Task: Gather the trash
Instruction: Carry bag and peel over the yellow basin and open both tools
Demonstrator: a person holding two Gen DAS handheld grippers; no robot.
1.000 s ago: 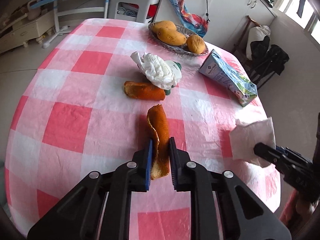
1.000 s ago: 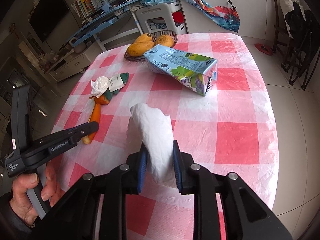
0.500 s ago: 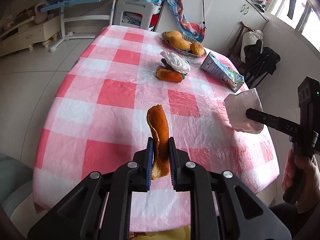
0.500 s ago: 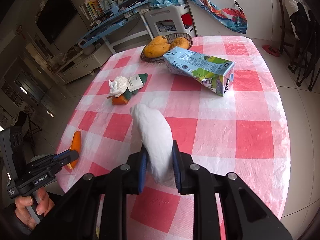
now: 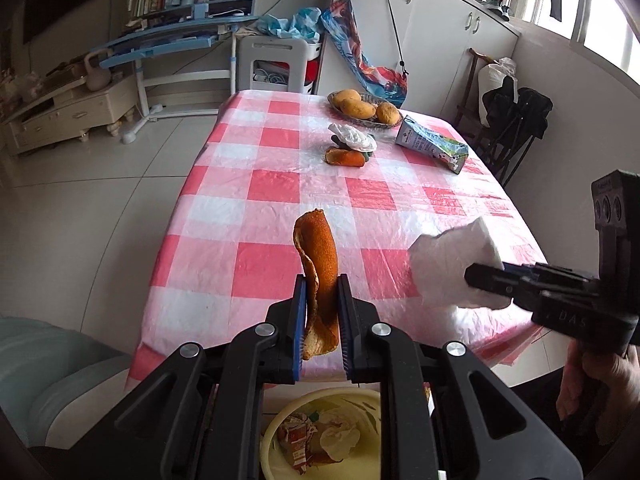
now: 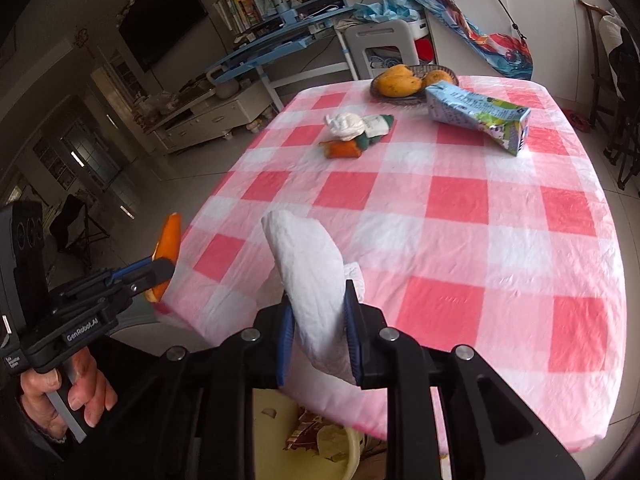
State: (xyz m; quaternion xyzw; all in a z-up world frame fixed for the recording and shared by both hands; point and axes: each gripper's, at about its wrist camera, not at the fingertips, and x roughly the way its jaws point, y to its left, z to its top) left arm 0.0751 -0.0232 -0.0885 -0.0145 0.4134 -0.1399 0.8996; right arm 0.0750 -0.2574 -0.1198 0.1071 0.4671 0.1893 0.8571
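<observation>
Orange peel [image 5: 318, 276] sits clamped in the left tongs [image 5: 322, 320], and the right tongs [image 6: 318, 334] are clamped on a crumpled white tissue [image 6: 310, 272]; both hang past the desk [image 6: 460, 240] edge above a yellow basin [image 5: 276, 436] at six o'clock, which already holds wrappers and scraps. Left on the desk at twelve o'clock: another peel [image 5: 346, 157], a wadded white bag [image 5: 354, 138] and a milk carton [image 5: 434, 146]. The bowl of mangoes [image 5: 360, 107] is likely not trash.
</observation>
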